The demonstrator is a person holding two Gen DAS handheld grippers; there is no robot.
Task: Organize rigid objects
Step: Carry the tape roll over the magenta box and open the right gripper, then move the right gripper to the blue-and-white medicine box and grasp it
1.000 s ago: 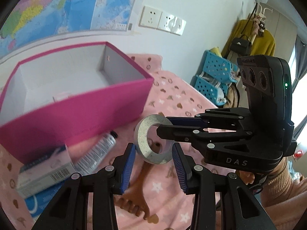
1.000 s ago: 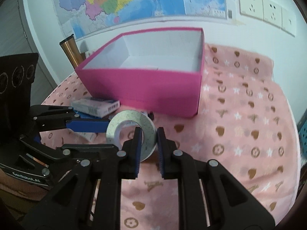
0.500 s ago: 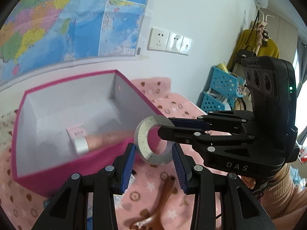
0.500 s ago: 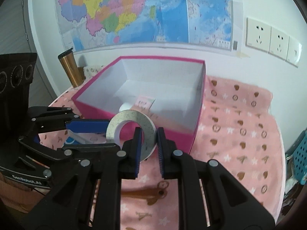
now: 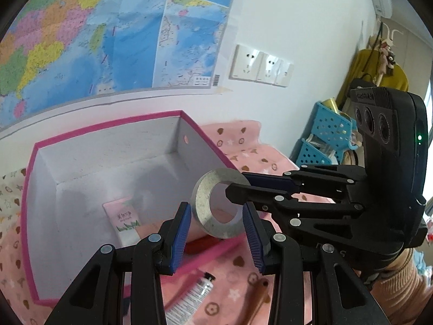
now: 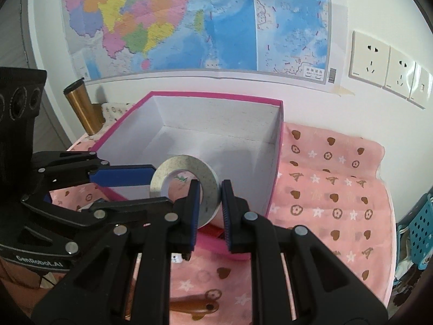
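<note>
Tape roll (image 6: 186, 187) pinched in right tongs (image 6: 210, 203); left view reveals tube (image 5: 193, 295).

a large colourful paper wall map (image 6: 194, 21) hung above white plastic wall sockets (image 6: 389, 67). a gold metal tumbler (image 6: 81, 105) stood at the table's far left corner. blue perforated plastic baskets (image 5: 324, 138) sat beside a mustard yellow hanging garment (image 5: 379, 67).
</note>
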